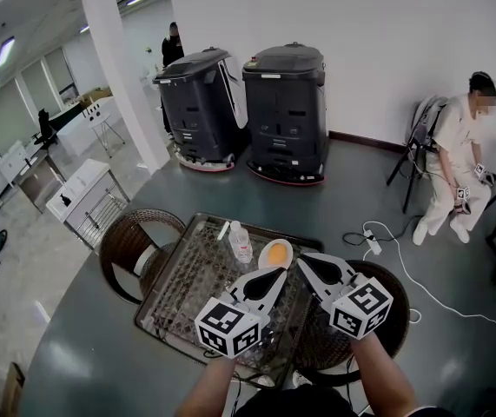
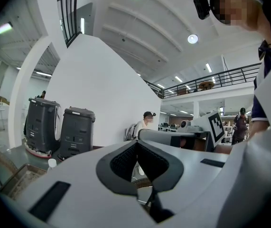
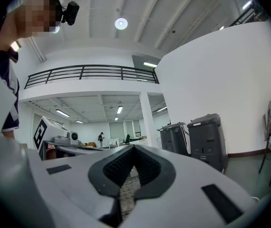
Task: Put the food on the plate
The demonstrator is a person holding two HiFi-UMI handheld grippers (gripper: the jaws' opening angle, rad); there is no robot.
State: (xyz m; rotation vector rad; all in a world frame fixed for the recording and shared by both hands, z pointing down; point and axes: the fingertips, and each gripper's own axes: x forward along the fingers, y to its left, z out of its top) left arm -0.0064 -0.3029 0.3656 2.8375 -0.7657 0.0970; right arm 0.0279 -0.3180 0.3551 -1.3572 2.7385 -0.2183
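Head view: right gripper (image 1: pixel 303 260) outstretched; closed

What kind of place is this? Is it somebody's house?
Not a house, probably a big office or lab hall: two large dark machines parked by a white wall, a railed balcony level, and desks far off.

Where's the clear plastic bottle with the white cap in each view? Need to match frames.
Head view: the clear plastic bottle with the white cap is mid-frame, on the patterned tabletop, just beyond the gripper tips.
Left gripper view: only its top shows, low at the left.
Right gripper view: not in it.
Shared landmark: the pair of dark grey wheeled machines by the white wall.
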